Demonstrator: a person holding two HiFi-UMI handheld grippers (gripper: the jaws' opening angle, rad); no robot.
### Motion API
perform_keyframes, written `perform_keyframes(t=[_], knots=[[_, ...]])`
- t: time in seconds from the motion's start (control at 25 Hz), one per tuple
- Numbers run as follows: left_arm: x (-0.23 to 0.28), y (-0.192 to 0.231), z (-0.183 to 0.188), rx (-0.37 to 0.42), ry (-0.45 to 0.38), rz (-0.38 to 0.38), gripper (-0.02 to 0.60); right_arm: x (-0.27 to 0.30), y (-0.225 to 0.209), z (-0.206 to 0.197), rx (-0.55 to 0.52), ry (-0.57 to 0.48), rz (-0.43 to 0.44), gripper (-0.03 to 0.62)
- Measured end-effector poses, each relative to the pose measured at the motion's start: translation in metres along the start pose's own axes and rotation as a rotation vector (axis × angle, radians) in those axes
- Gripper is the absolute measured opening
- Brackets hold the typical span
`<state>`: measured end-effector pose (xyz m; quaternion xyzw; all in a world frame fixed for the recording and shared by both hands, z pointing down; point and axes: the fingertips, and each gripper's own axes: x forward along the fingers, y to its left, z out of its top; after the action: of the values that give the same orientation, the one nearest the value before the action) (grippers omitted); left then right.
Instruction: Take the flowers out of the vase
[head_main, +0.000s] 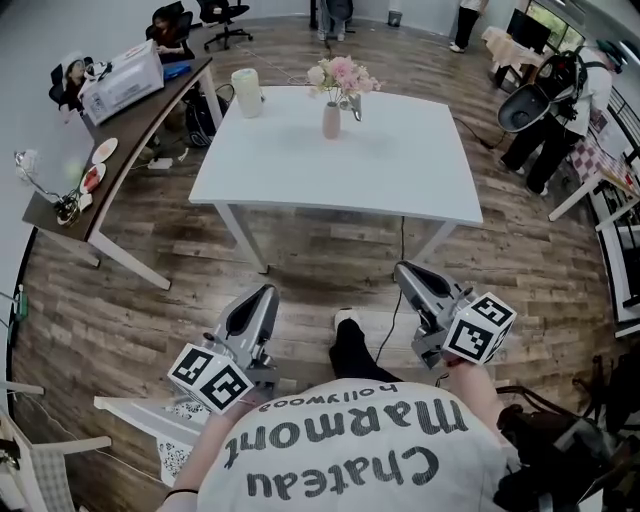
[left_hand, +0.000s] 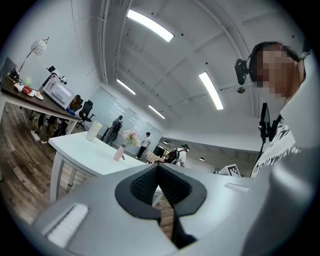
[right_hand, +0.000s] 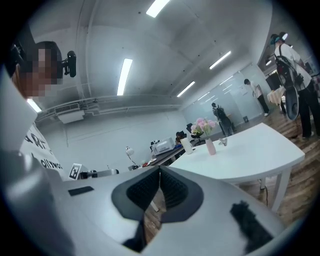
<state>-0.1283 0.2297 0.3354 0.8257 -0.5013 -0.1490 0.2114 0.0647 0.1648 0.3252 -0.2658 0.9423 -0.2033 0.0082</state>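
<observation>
1. The left tongs (left_hand: 159, 167) are clenched with nothing between them: their dark ribbed pads meet at the tip. They are held level, low and close to the person's body.
2. The right tongs (right_hand: 160, 170) are likewise clenched and empty, pads pressed together, also level.
3. Both point towards the white desk (head_main: 400, 185). A stretch of wooden floor (head_main: 300, 250) lies between them and its near edge.
4. The person's dark shoe (head_main: 350, 345) is on the floor between the two tongs, and a thin cable (head_main: 402, 240) runs down from under the desk.
5. The pink and white flowers (head_main: 341, 73) are in the pale pink vase (head_main: 331, 120), which stands upright near the far edge of the desk, well apart from both tongs.
6. A small object (head_main: 357, 110), too small to identify, sits just beside the vase, and a white cylinder (head_main: 246, 92) stands near the far left corner.
7. To the left, a brown side desk (head_main: 140, 125) carries a white appliance (head_main: 122, 82) and plates (head_main: 103, 150).
8. Other people (head_main: 560, 110) stand at the right of the room.
</observation>
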Motion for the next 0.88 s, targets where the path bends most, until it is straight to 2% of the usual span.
perform_keyframes(t=[0.16, 0.36, 0.88], knots=[[0.017, 0.022, 0.011, -0.016, -0.023, 0.044, 0.006, 0.023, -0.021, 0.009, -0.008, 0.01, 0.008, 0.017], [0.048, 0.047, 0.031, 0.005, -0.037, 0.064, 0.006, 0.062, -0.048, 0.031, -0.009, -0.002, 0.035, 0.017], [0.192, 0.113, 0.064, -0.005, -0.046, 0.099, 0.006, 0.175, -0.165, 0.092, -0.023, 0.042, 0.125, 0.017]])
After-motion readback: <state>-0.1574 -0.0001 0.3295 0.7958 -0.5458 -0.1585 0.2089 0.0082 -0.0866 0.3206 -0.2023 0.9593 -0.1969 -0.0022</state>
